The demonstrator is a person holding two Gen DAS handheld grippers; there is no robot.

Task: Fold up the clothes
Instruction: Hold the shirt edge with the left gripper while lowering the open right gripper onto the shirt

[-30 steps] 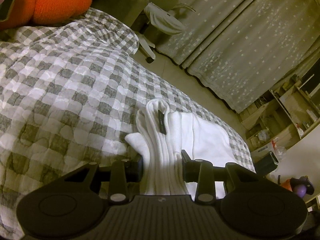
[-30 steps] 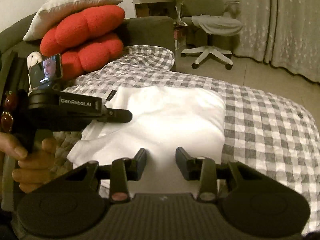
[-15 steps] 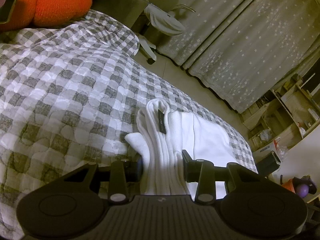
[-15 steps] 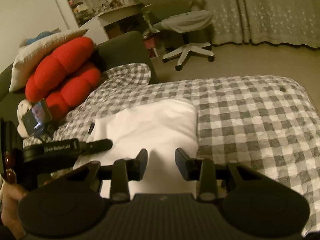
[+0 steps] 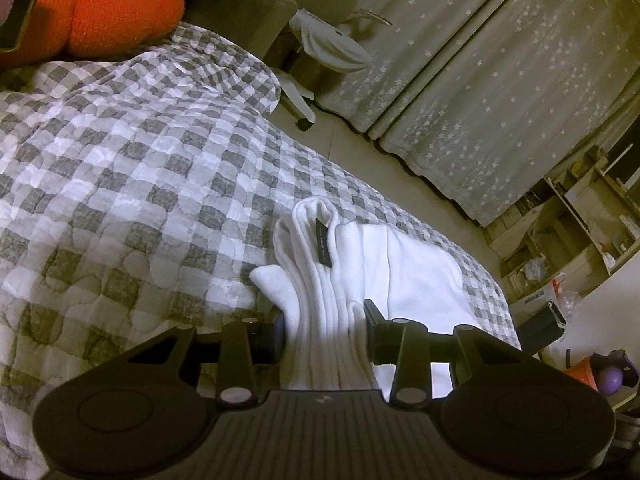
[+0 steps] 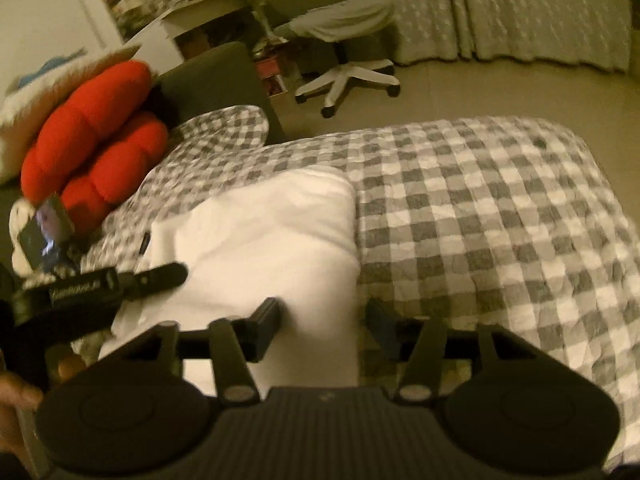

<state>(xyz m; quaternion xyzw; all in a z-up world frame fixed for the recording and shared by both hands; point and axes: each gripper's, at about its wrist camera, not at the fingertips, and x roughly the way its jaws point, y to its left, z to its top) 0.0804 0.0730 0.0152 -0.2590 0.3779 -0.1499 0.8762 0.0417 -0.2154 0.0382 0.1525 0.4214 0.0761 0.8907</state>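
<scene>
Left wrist: white garment [image 5: 332, 280] lengthwise along gripper [image 5: 324, 336]

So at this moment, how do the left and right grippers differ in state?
The left gripper has bunched layers of the white garment filling its gap, apparently clamped; the right gripper stands open with only flat cloth behind it. The left view is sharp, the right view motion-blurred. Both are over the same garment on the checked quilt.

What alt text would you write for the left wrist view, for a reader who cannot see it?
The left gripper has its two fingers on either side of the bunched edge of a folded white garment, which lies on a grey-and-white checked quilt. Behind are an orange cushion, an office chair and star-patterned curtains.
</scene>
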